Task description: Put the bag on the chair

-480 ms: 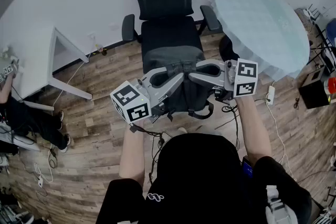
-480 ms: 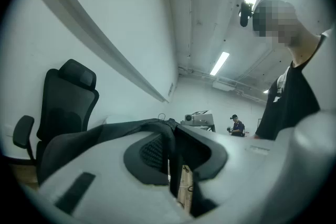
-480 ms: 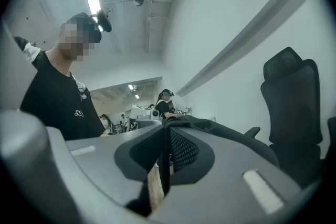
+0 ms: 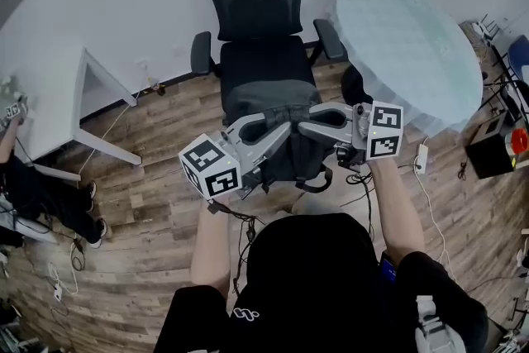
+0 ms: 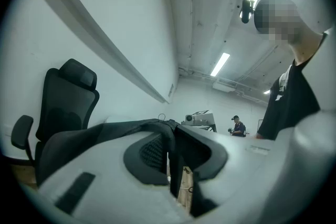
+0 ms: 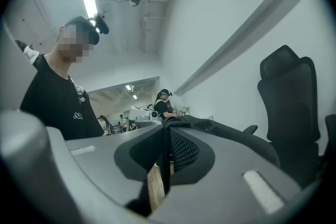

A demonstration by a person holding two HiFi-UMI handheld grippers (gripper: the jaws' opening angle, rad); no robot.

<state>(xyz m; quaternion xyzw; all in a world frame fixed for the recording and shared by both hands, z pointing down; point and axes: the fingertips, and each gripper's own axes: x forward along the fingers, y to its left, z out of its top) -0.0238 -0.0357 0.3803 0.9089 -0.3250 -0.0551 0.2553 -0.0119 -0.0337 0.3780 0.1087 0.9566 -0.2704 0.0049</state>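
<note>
A dark grey bag (image 4: 277, 153) hangs in front of the black office chair (image 4: 260, 54), its top level with the front edge of the seat. My left gripper (image 4: 279, 125) and right gripper (image 4: 302, 125) meet over the bag's top, each shut on a thin strap of it. In the left gripper view the strap (image 5: 171, 165) runs down between the closed pads, with the bag's fabric (image 5: 100, 136) draped over the jaw and the chair (image 5: 65, 99) behind. The right gripper view shows the same: strap (image 6: 165, 162) pinched, bag fabric (image 6: 226, 131), chair (image 6: 289, 102) at the right.
A round table with a pale top (image 4: 405, 37) stands right of the chair, a white desk (image 4: 50, 103) to the left. Cables and a power strip (image 4: 421, 157) lie on the wooden floor (image 4: 157, 169). A black box (image 4: 488, 149) sits far right. People stand far off in the gripper views.
Almost nothing: both grippers keep their hold on the bag, and the whole view has shifted only slightly.
</note>
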